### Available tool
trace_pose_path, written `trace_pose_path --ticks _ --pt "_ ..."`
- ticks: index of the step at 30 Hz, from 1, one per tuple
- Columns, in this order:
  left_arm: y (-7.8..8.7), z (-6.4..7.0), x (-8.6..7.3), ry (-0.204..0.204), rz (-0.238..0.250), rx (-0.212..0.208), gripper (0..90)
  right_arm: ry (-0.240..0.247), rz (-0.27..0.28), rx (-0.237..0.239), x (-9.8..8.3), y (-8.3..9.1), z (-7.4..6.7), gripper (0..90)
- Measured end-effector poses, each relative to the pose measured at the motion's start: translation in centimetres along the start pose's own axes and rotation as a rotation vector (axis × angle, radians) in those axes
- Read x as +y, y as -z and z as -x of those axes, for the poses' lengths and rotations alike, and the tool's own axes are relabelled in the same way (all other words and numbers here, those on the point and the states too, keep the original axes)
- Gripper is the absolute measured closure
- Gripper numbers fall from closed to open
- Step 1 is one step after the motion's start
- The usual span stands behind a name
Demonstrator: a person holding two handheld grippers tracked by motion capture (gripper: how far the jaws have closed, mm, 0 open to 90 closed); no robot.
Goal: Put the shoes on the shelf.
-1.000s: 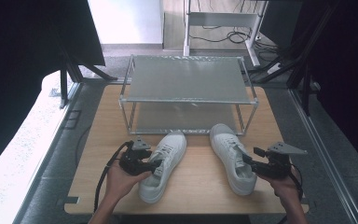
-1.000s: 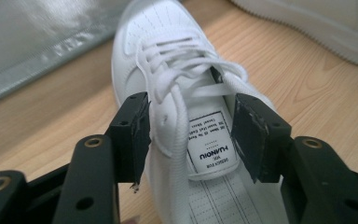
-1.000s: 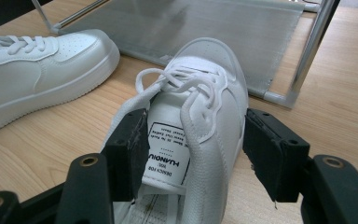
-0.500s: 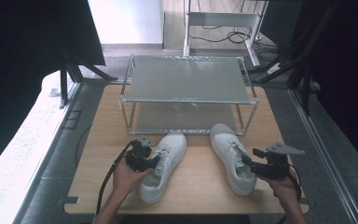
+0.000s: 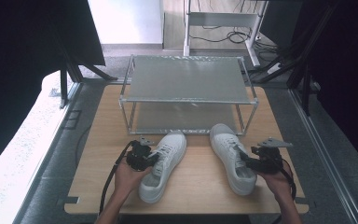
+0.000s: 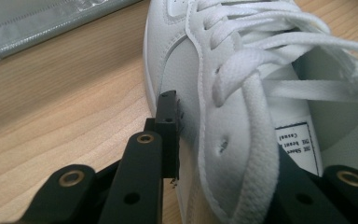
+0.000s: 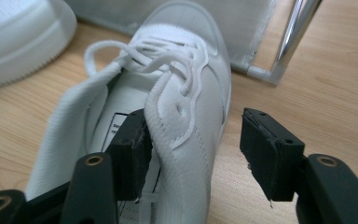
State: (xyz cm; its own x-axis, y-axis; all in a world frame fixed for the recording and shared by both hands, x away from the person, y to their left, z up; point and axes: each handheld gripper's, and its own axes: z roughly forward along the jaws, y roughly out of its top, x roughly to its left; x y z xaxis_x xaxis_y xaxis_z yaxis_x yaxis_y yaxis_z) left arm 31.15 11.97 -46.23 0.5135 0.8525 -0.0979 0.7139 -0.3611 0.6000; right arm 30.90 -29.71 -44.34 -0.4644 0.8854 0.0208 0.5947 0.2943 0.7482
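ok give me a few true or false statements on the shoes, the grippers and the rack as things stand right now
1. Both white shoes rest on the wooden table. True: left shoe, right shoe.
2. The right gripper is clamped shut on the right shoe. False: its jaws stand open, one inside the shoe's opening, one outside the side wall.
3. The left gripper is at the left shoe's side wall. True: in the left gripper view one jaw stands outside the wall and the other inside the opening.
4. A shoe sits on top of the metal rack. False: the rack's top shelf is bare.
5. The shoes' toes point toward the rack. True.
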Motion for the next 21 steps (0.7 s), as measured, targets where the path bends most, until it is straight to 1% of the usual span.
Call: trace_pose_path --ticks 3,5,9,11,13,14,18,21 --pt "0.0 -0.2 -0.1 0.016 0.011 -0.011 77.3 0.035 -0.045 -0.022 0.5 -0.8 -0.5 47.3" --pt "0.0 -0.3 -0.2 0.025 0.016 -0.017 77.2 0.037 -0.067 -0.045 0.9 -1.4 -0.6 49.1" --pt "0.0 -0.2 -0.3 0.021 0.019 -0.015 77.2 0.036 -0.106 -0.081 1.4 -2.2 -0.5 53.0" --pt "0.0 -0.2 -0.3 0.022 0.020 -0.017 77.2 0.049 -0.137 -0.115 1.5 -2.9 -0.5 55.7" --pt "0.0 -0.3 -0.3 0.023 0.021 -0.019 77.2 0.053 -0.146 -0.124 1.6 -3.0 -0.5 55.8" --pt "0.0 -0.3 -0.3 0.023 0.021 -0.018 77.2 0.061 -0.158 -0.138 1.6 -3.2 -0.5 56.4" --pt "0.0 -0.2 -0.3 0.024 0.021 -0.018 77.2 0.066 -0.204 -0.158 1.8 -3.7 -0.4 59.9" --pt "0.0 -0.2 -0.3 0.026 0.022 -0.018 77.1 0.051 -0.230 -0.163 1.8 -4.0 0.0 61.5"
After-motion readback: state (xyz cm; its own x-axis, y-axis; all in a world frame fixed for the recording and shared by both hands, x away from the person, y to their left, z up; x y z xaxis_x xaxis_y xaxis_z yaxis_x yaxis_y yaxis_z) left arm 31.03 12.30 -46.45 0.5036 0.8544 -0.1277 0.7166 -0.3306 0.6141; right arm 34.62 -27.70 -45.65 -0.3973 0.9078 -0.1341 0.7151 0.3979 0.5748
